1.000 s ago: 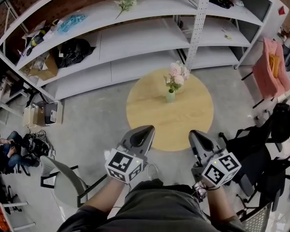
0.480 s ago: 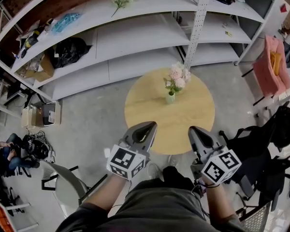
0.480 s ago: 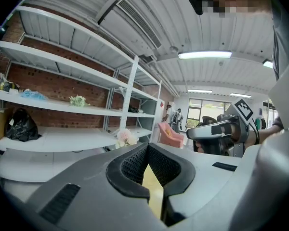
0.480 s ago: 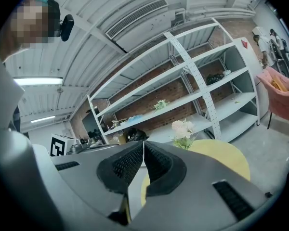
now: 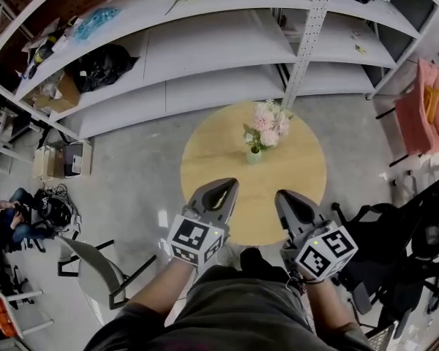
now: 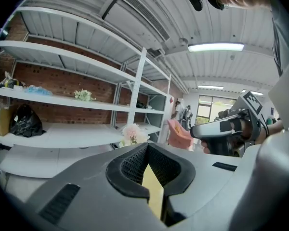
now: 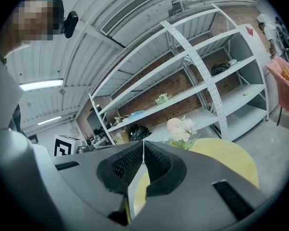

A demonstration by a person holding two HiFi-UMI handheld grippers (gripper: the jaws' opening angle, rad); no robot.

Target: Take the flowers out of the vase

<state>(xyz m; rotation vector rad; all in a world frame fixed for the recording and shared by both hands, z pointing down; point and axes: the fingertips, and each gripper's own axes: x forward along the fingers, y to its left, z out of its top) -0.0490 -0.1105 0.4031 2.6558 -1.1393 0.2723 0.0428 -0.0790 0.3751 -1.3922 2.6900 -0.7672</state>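
I have carried both tools forward: compared with a second ago, the round pale-wood table (image 5: 205,168) fills more of the centre of the head view. The noses of my tools now reach further over its near edge instead of hanging at its rim.

My left gripper (image 5: 222,186) has its jaws pressed together with nothing between them. My right gripper (image 5: 284,197) is the same, closed and empty.

The bunch of pink and white flowers (image 5: 268,126) stands upright in the small pale-green vase (image 5: 254,155). The vase sits on the far half of the table, just above centre frame and well apart from both tools. Both gripper views show the blooms straight ahead, beyond the jaw tips.

I judge this as the approach only. The jaws must open before I can take the stems, and the vase looks light enough to tip.
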